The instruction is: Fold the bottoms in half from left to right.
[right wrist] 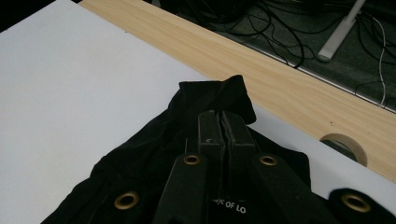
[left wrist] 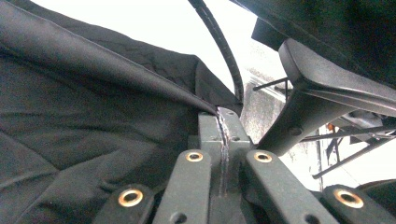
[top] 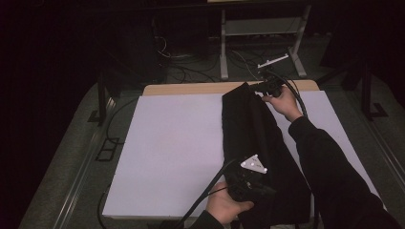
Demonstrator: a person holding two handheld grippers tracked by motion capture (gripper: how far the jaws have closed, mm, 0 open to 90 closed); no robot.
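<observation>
The black, soft cloth garment (top: 260, 152) lies folded lengthwise along the right half of the white surface (top: 176, 143), from far edge to near edge. Both tongs are clamped on it: the left tongs (left wrist: 223, 126) near the near edge, the right tongs (right wrist: 220, 128) on its far end. Keep both pinches taut and move together. Floor cables (right wrist: 261, 18) beyond the far edge obstruct nothing.
</observation>
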